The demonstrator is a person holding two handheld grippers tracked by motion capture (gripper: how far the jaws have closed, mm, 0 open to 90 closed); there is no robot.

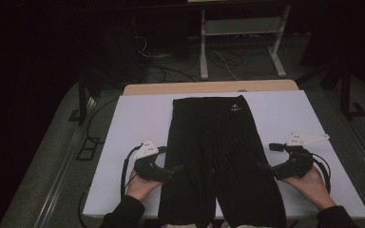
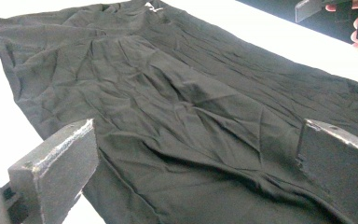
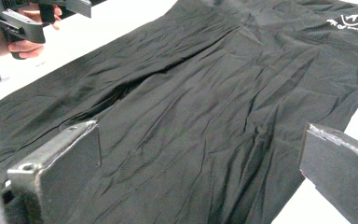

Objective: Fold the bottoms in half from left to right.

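Note:
Black trousers [image 1: 221,152] lie flat on the white table top [image 1: 133,118], waistband and small white logo [image 1: 236,108] at the far end, both legs running toward the person. My left gripper [image 1: 172,159] rests at the outer edge of the left leg, jaws open and pointing inward over the cloth. My right gripper [image 1: 266,156] stands at the outer edge of the right leg, also open. In the left gripper view the wrinkled trousers [image 2: 191,93] spread beyond the wide-apart jaws of the left gripper [image 2: 198,135]. The right gripper view shows the trousers [image 3: 214,93] the same way past the right gripper [image 3: 200,135].
A wooden strip [image 1: 209,87] borders the table's far edge. Behind it stand a white metal frame [image 1: 242,28] and loose cables [image 1: 171,71] on the dark floor. White table shows on both sides of the trousers.

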